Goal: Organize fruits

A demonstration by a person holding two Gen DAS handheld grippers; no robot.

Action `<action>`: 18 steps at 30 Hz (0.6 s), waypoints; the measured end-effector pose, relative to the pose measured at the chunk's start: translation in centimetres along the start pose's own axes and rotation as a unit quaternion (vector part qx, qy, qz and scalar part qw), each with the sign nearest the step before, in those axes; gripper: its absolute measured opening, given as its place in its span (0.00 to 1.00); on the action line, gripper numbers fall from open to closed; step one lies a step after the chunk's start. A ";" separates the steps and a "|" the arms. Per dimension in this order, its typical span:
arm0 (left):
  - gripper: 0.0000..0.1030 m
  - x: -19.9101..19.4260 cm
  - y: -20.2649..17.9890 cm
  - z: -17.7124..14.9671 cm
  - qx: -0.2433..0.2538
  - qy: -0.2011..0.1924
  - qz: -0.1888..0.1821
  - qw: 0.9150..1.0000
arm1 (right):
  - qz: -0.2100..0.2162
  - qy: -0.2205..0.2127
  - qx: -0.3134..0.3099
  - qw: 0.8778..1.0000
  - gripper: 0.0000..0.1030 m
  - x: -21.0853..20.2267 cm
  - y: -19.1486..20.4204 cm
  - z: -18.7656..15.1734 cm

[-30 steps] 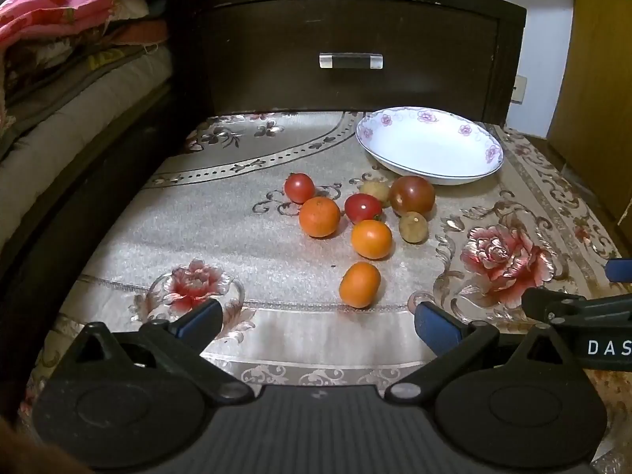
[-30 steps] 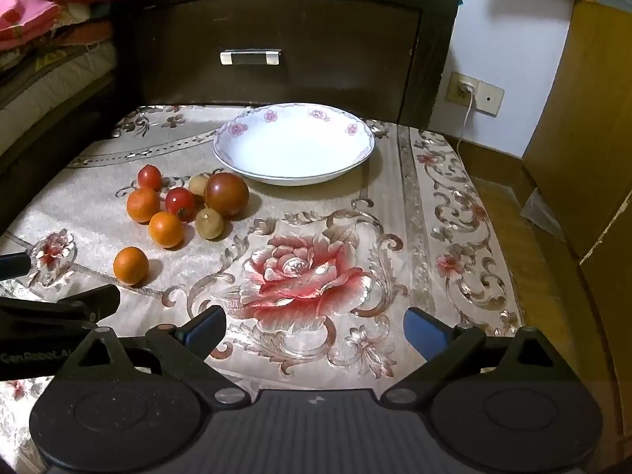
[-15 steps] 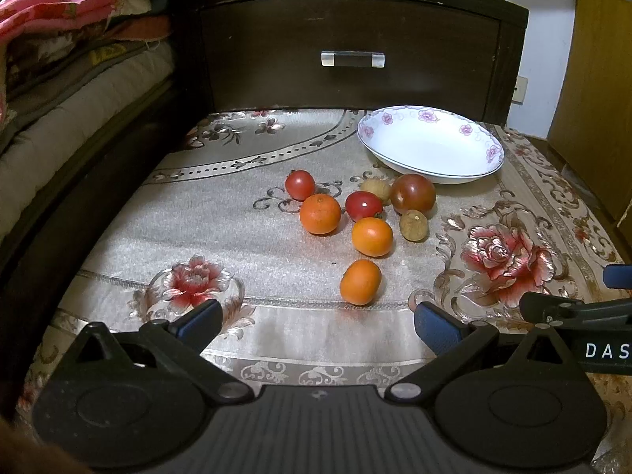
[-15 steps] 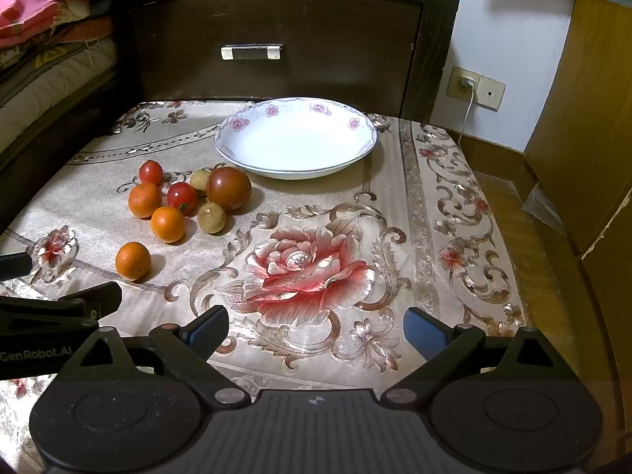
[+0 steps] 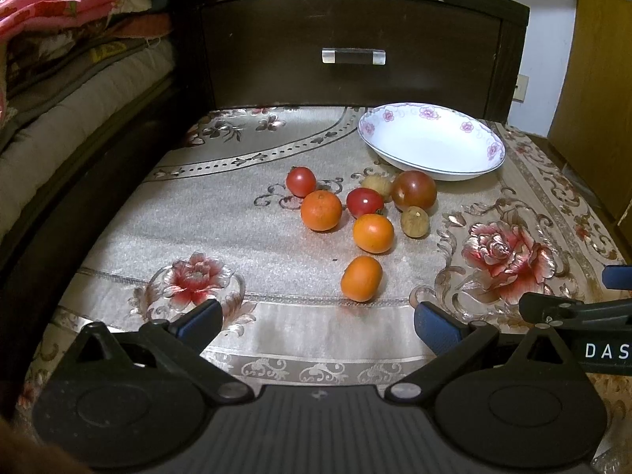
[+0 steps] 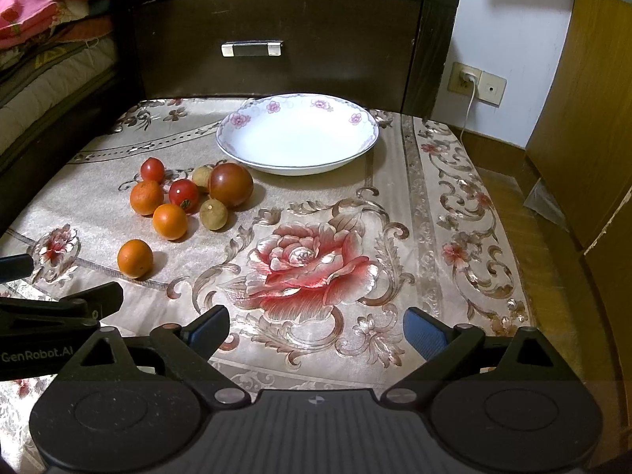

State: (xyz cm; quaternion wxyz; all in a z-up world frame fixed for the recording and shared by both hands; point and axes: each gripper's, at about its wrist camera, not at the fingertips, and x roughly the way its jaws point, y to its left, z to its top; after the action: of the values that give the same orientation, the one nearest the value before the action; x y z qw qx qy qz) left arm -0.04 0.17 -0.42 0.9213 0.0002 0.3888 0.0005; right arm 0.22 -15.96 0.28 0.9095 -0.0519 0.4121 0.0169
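Your left gripper (image 5: 316,322) & right gripper (image 6: 316,330) both hover w/ fingers spread wide, holding nothing. Fruit cluster (image 5: 365,207) sits on the floral cloth (image 6: 312,268), at 12 o'clock from left gripper; nearest orange (image 5: 361,278) lies apart, closest to it. White bowl (image 6: 296,136) at 12 from right gripper, w/ dark drawer unit (image 6: 284,39) right behind.

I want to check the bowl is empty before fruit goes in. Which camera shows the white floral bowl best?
The right wrist view: the white floral bowl sits near centre, its whole empty inside and rim visible. The left wrist view shows it too, also empty, but off to the right and at a flatter angle.
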 end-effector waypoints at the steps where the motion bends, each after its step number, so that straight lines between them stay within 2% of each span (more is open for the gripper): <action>1: 1.00 0.0 0.0 0.0 0.000 0.000 0.000 1.000 | 0.000 0.000 0.000 1.000 0.89 0.0 0.0 0.0; 18: 1.00 0.0 0.1 -0.1 0.002 -0.002 0.000 1.000 | 0.000 -0.001 0.000 1.000 0.89 0.0 0.2 -0.1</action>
State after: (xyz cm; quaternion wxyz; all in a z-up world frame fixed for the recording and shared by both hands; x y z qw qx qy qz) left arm -0.16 0.28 -0.47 0.9223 0.0021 0.3866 0.0000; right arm 0.14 -15.81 0.25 0.9097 -0.0523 0.4116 0.0168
